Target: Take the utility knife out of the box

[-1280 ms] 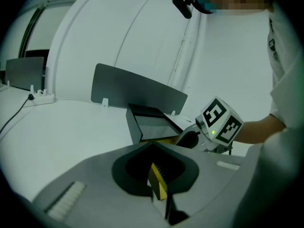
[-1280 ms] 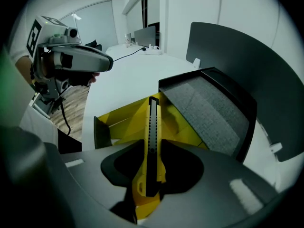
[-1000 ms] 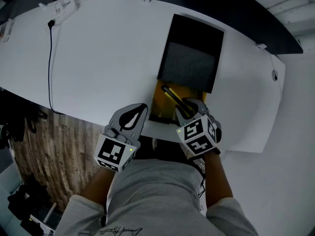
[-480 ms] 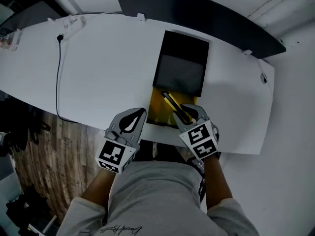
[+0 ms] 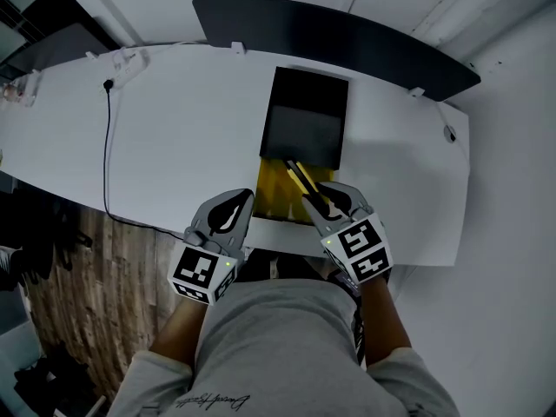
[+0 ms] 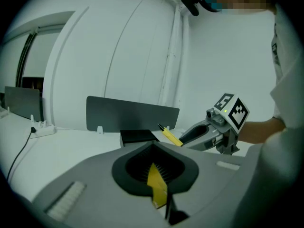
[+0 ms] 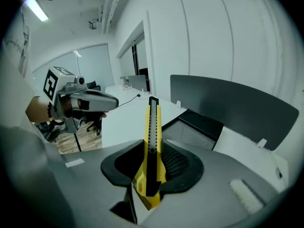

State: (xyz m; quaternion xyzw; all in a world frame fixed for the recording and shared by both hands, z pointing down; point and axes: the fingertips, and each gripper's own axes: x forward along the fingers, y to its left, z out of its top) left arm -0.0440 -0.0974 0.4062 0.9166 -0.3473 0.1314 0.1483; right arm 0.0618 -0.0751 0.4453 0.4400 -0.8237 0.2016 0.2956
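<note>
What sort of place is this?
Most likely an office: a long white desk with a dark divider screen along its back edge, a power strip and cable on top, and wood-look flooring below.

Near end of the utility knife [image 5: 300, 178] under the right tongs [image 5: 326, 200]; yellow scrap [image 6: 156, 186] between the left tongs [image 6: 154, 165], unidentifiable.

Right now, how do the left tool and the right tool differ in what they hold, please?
The right tool grips the utility knife, yellow and black, jutting far past its jaws. The left tool pinches only a thin yellow strip, short and unidentifiable. Both are shut on something yellow.
</note>
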